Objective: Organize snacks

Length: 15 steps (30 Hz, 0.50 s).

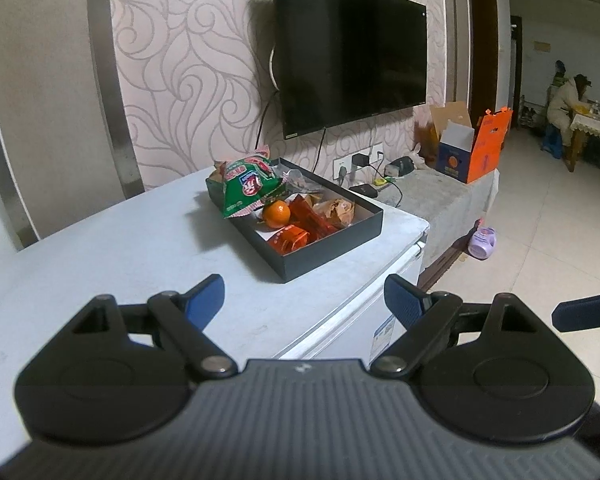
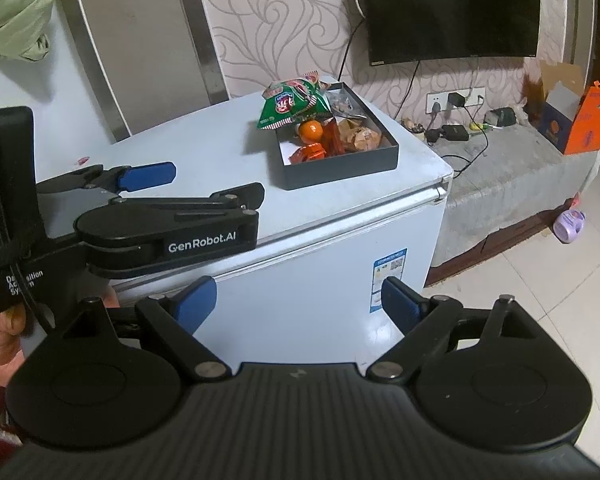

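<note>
A black shallow box (image 1: 332, 248) (image 2: 340, 168) stands on the white freezer top (image 1: 120, 252) near its far right corner. In the box lie a green snack bag (image 1: 248, 188) (image 2: 296, 106) that overhangs the rim, an orange (image 1: 277, 215) (image 2: 311, 130), red wrappers (image 1: 300, 236) and brown wrapped pastries (image 1: 336, 210). My left gripper (image 1: 304, 300) (image 2: 216, 182) hovers over the freezer top short of the box, open and empty. My right gripper (image 2: 296, 304) hangs in front of the freezer's front face, open, with nothing between its fingers.
A wall-mounted TV (image 1: 352, 52) hangs behind the box. To the right a low grey ledge (image 2: 512, 184) carries chargers, cables and orange cardboard boxes (image 1: 488, 144). A purple bottle (image 2: 569, 226) lies on the tiled floor. A person (image 1: 564, 108) sits far right. Green cloth (image 2: 16, 12) is at the upper left.
</note>
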### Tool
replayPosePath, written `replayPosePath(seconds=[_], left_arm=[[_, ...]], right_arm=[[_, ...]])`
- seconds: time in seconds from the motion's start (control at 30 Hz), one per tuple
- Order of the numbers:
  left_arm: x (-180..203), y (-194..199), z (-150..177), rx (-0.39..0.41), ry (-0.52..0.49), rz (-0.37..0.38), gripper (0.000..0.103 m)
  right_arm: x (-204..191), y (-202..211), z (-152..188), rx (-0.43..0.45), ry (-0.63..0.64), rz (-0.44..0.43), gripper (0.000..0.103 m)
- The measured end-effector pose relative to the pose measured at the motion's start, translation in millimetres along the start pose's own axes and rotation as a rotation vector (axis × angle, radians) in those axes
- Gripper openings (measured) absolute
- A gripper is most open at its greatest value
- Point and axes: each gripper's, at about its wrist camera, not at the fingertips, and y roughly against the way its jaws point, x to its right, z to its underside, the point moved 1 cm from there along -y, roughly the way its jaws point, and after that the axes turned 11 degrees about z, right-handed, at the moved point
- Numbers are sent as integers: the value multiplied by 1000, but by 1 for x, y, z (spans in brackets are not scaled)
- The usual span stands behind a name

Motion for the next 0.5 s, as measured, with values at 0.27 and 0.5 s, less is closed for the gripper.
replayPosePath(seconds=[0.27, 0.5], left_arm=[[0, 6, 2, 0, 3, -16, 88], [0, 10, 4, 1, 7, -28, 88]], right_arm=[[-1, 1, 2, -1, 7, -13, 92], [-2, -1, 1, -3, 16, -24, 92]])
